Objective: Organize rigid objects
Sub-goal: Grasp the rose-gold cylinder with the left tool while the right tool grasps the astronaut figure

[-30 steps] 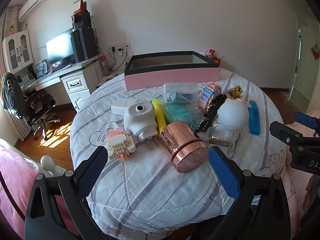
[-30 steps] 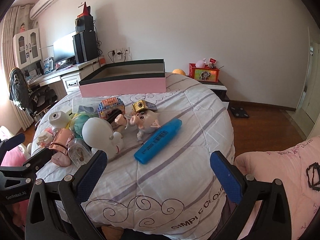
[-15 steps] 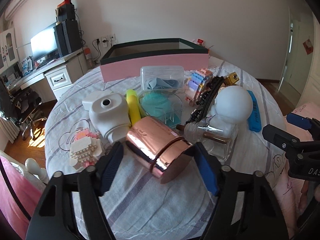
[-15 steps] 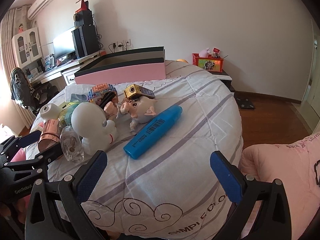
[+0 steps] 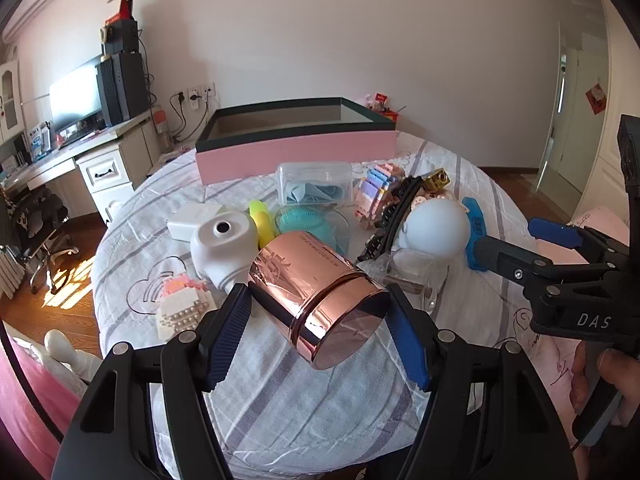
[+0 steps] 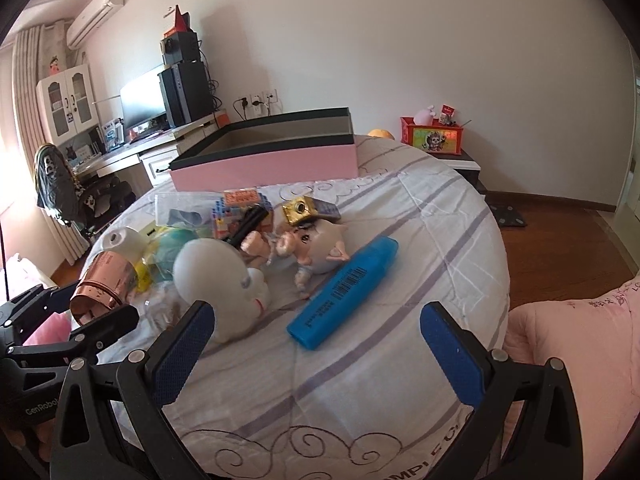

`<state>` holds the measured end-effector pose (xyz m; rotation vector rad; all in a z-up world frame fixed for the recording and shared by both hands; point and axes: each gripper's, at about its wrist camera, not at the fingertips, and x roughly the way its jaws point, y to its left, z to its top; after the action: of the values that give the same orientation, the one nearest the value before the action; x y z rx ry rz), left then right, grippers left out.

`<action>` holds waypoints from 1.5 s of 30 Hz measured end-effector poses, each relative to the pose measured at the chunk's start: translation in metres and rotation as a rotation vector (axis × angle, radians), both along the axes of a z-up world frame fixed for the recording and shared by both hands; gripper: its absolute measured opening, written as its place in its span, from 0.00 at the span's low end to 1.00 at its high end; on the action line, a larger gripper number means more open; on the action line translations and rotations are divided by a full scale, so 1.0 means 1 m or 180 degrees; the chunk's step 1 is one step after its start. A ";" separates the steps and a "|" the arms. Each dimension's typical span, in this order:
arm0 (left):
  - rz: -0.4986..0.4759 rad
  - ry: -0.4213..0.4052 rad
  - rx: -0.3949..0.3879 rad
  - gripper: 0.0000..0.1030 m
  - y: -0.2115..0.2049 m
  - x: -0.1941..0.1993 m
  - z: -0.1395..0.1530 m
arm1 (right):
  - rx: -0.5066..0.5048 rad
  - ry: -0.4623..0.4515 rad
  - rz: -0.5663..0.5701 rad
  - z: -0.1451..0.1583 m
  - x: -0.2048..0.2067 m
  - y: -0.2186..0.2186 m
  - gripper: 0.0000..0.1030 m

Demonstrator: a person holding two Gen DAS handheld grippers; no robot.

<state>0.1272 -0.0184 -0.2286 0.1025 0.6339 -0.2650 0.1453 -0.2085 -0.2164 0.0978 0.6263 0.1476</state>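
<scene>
The left gripper [image 5: 318, 324] pinches the copper tin [image 5: 316, 300] (lying on its side) between both pads, while the right gripper [image 6: 316, 336] stands spread above the bedspread [image 6: 360, 380].

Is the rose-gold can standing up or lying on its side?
On its side. The rose-gold can lies tilted on the bedspread, its flat end toward the camera, between the fingers of the left tool.
</scene>
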 end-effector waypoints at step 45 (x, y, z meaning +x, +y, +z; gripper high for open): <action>-0.0165 0.0432 0.0208 0.67 0.014 0.294 0.070 | -0.0041 0.0485 0.0650 0.058 0.285 0.067 0.49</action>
<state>0.4209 -0.0047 -0.1585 0.1650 0.7757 -0.3031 0.4308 -0.1411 -0.1584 0.0326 0.7890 0.3357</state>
